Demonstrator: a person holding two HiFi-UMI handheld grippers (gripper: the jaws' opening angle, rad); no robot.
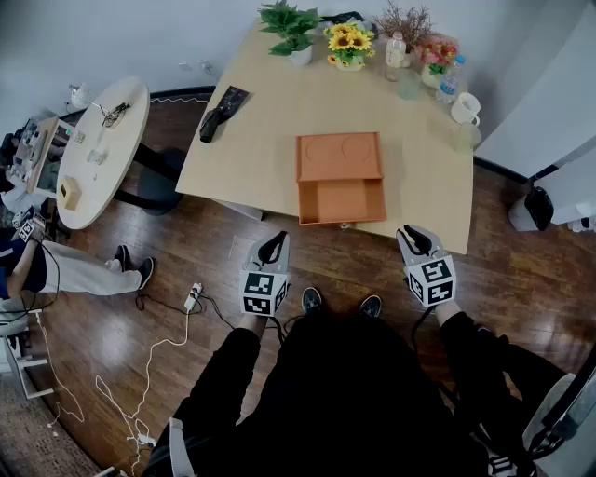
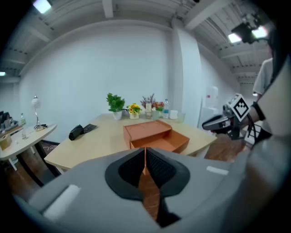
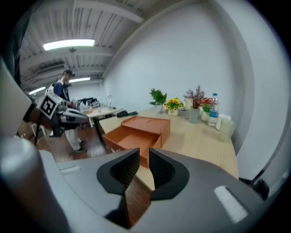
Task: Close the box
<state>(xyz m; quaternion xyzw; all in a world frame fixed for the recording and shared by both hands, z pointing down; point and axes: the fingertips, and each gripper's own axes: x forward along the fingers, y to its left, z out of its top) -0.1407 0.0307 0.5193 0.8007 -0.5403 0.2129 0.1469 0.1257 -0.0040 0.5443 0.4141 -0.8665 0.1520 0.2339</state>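
An orange box (image 1: 339, 156) stands near the front edge of the wooden table (image 1: 261, 140), and its drawer (image 1: 342, 201) is pulled out toward me. The same box (image 2: 148, 129) shows ahead in the left gripper view, and as box (image 3: 146, 124) in the right gripper view with the drawer (image 3: 123, 136) facing left. My left gripper (image 1: 273, 247) hangs short of the table edge, left of the drawer, shut and empty. On the drawer's right, my right gripper (image 1: 415, 239) is also off the table, shut with nothing between its fingers.
At the table's far end stand potted plants (image 1: 291, 28), sunflowers (image 1: 348, 42), a bottle (image 1: 450, 80) and a cup (image 1: 465, 108). A black pouch (image 1: 212, 124) lies at the left. A round table (image 1: 98, 149) and a seated person (image 1: 84, 270) are left; a power strip (image 1: 193, 297) lies on the floor.
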